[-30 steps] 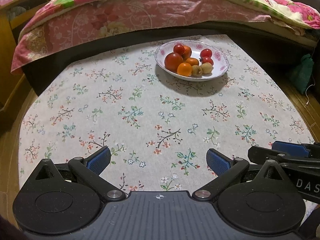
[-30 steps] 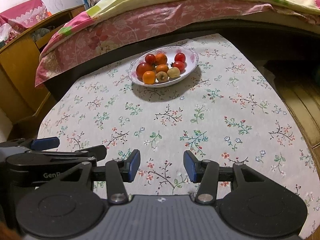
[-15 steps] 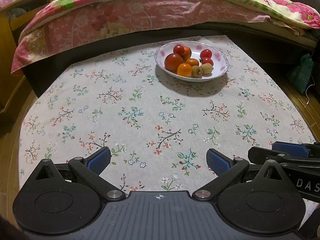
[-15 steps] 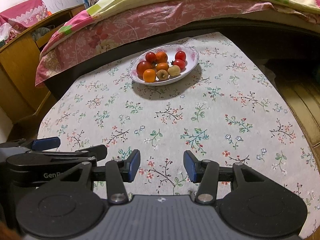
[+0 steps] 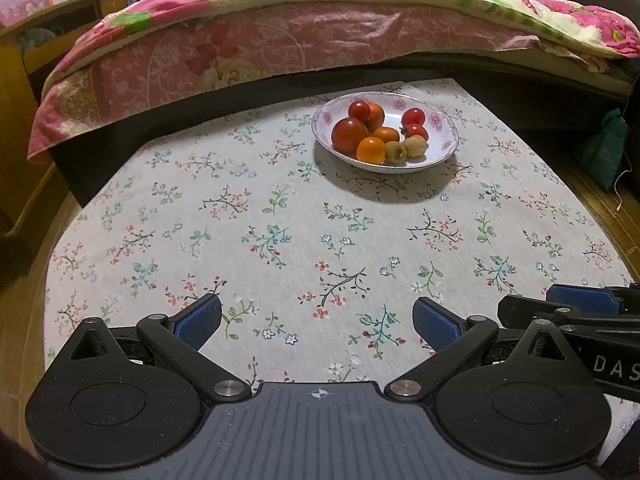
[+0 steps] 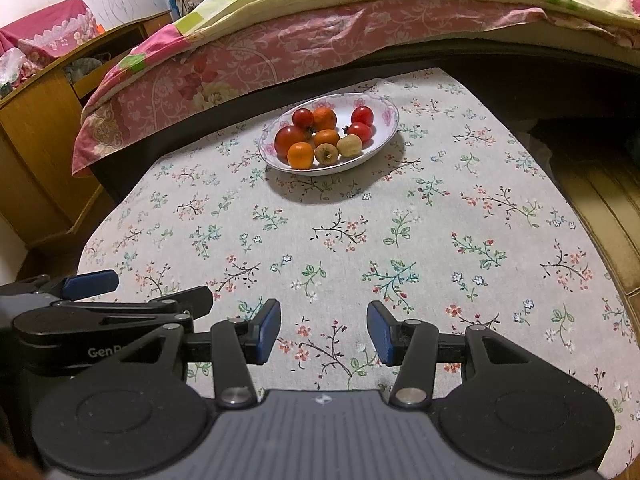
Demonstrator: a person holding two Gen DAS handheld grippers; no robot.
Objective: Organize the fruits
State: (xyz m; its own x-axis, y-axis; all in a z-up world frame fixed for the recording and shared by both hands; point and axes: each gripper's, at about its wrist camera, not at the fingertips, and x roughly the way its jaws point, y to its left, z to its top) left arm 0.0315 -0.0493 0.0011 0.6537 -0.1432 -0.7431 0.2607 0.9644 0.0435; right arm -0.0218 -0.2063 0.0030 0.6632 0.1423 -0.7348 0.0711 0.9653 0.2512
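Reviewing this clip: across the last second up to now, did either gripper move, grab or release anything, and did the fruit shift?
Both views tilt down slightly, so the plate sits lower in each frame; the grippers barely moved otherwise. Nothing was taken hold of or let go. The left gripper and right gripper stay open and empty over the floral tablecloth, and the fruit stays as it was in the plate.

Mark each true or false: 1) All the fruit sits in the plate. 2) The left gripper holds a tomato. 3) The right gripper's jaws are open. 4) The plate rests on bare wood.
1) All the fruit sits in the plate: true.
2) The left gripper holds a tomato: false; its jaws are open and empty.
3) The right gripper has open jaws: true.
4) The plate rests on bare wood: false; it rests on a floral tablecloth.
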